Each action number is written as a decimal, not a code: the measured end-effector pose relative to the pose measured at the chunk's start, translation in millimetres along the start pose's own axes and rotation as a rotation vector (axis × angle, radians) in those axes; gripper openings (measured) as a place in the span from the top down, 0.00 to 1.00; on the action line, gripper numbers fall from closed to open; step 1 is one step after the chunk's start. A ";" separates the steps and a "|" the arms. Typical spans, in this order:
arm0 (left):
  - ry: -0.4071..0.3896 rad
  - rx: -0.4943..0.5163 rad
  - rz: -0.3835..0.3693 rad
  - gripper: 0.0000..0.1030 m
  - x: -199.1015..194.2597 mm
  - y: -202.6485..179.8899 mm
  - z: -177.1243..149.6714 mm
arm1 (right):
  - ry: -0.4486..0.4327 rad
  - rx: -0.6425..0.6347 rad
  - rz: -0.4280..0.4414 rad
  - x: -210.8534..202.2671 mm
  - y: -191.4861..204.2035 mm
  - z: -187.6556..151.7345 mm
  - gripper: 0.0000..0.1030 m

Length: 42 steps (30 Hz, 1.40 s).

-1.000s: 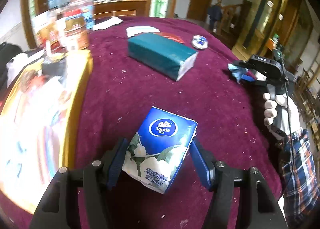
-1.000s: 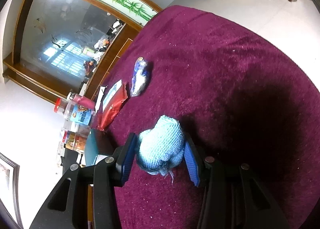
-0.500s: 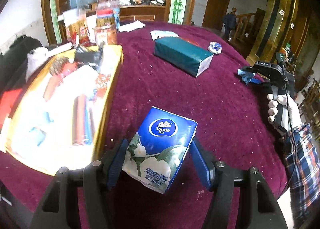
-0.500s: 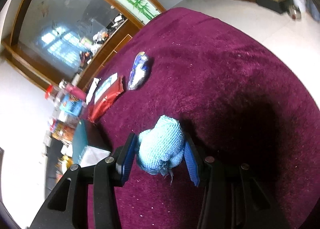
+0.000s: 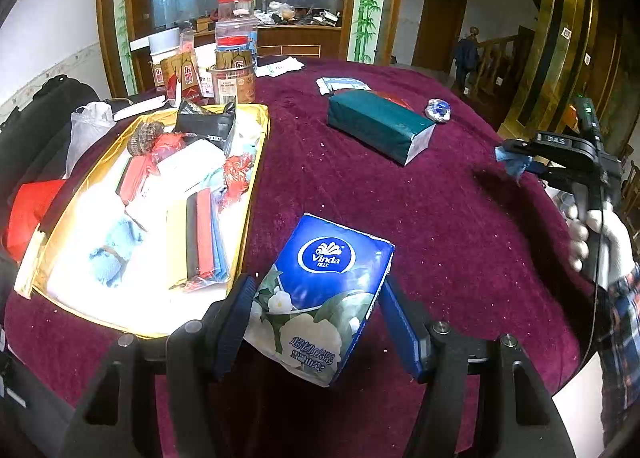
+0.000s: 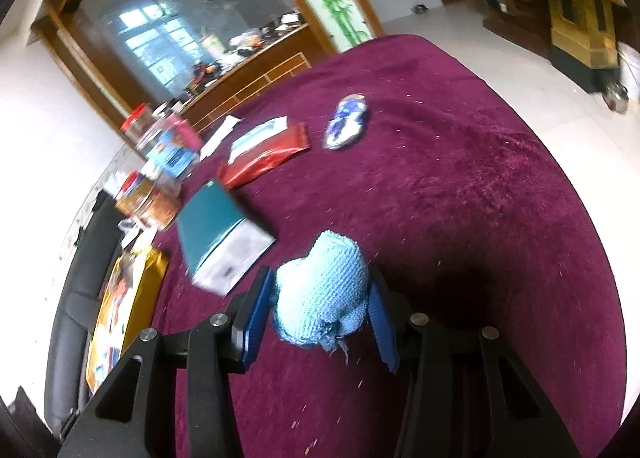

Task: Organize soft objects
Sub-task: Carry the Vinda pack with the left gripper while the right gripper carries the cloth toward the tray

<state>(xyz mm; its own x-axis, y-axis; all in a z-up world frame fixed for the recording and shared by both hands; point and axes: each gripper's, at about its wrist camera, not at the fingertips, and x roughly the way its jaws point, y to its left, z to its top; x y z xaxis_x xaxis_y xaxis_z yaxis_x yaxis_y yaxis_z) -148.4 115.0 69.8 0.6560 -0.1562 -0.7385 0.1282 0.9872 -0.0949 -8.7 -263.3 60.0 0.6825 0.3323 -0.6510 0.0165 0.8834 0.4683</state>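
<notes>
My left claw (image 5: 316, 314) clamps the Vinda tissue pack (image 5: 320, 298) above the counter (image 5: 460, 225), beside the gold box (image 5: 256, 177). My right claw (image 6: 316, 306) pinches the blue knitted cloth (image 6: 322, 294). Risk: the tilted pack could slip (soft wrapper). Since 1 second ago, both views have swung, bringing the box's contents and the teal pack (image 6: 212, 225) into sight.

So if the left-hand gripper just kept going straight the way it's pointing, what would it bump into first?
Probably just the maroon tablecloth. The left gripper, shut on the blue tissue pack, aims down at bare cloth between the gold box and the teal tissue pack. Depth is hard to judge here.
</notes>
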 end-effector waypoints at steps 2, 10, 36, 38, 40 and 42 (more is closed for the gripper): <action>0.001 -0.002 -0.002 0.35 0.8 0.3 -0.6 | 0.004 -0.014 0.013 -5.6 6.9 -7.4 0.56; -0.009 -0.014 -0.012 0.35 -4.4 5.2 -2.4 | 0.036 -0.078 0.070 -10.8 44.9 -29.6 0.56; -0.079 -0.207 0.001 0.35 -39.4 99.6 -14.6 | 0.122 -0.318 0.233 -0.2 191.3 -80.3 0.56; -0.084 -0.234 0.015 0.35 -41.1 112.2 -16.2 | 0.131 -0.330 0.241 3.1 198.7 -84.0 0.56; -0.088 -0.259 0.030 0.35 -42.3 124.5 -17.9 | 0.142 -0.341 0.250 6.9 205.9 -87.6 0.56; -0.093 -0.285 0.044 0.35 -42.7 137.2 -18.9 | 0.153 -0.351 0.257 9.9 213.6 -91.7 0.56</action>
<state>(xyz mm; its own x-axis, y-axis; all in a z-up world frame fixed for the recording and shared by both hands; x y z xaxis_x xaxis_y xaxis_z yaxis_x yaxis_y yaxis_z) -172.9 257.7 75.7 0.7229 -0.1026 -0.6833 -0.1074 0.9602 -0.2578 -65.4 -41.0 98.7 0.5160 0.5767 -0.6334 -0.4053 0.8158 0.4125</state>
